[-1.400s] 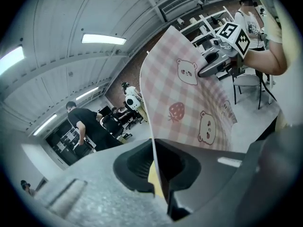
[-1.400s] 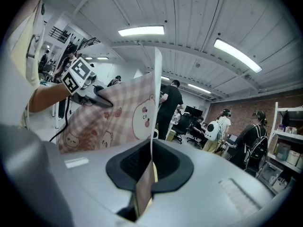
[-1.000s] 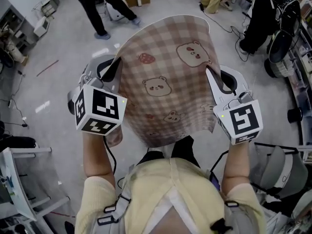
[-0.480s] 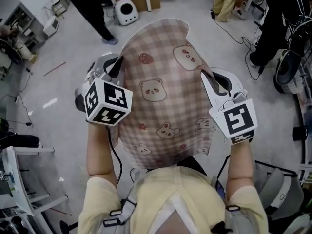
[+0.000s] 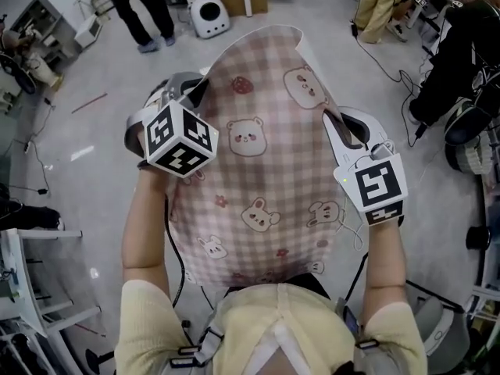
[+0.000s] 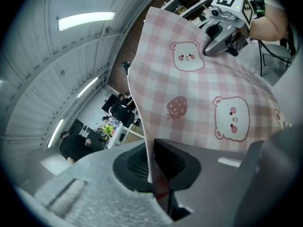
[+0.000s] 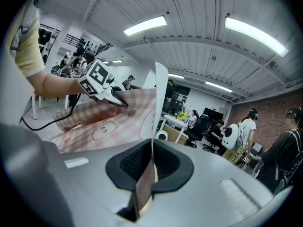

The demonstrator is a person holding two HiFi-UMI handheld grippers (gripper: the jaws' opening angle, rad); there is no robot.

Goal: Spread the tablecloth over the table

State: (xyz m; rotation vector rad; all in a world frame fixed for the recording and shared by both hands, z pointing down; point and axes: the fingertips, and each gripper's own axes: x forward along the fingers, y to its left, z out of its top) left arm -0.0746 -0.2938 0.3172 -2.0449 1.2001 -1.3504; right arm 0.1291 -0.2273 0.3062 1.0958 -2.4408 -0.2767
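A pink-and-beige checked tablecloth [image 5: 266, 155] with bear and strawberry prints hangs in the air between my two grippers, above the floor. My left gripper [image 5: 199, 92] is shut on the cloth's left edge, which runs up between its jaws in the left gripper view [image 6: 152, 169]. On the right edge, my right gripper [image 5: 332, 123] is shut in the same way [image 7: 151, 167]. The cloth [image 6: 203, 93] bulges upward at its far end and sags toward my body at its near end. Each gripper view shows the other gripper [image 6: 222, 34] [image 7: 111, 93] pinching the opposite edge.
Below lies a grey floor with cables [image 5: 391, 69]. A person's legs [image 5: 141, 14] and a white round device [image 5: 209, 14] are at the far side. Bags and a chair [image 5: 469, 131] stand on the right, shelving [image 5: 23, 287] on the left. Desks with seated people [image 7: 208, 122] lie farther off.
Both grippers have travelled forward and a little down with the cloth. More of the cloth now lies spread between them, its near edge reaching back to my chest.
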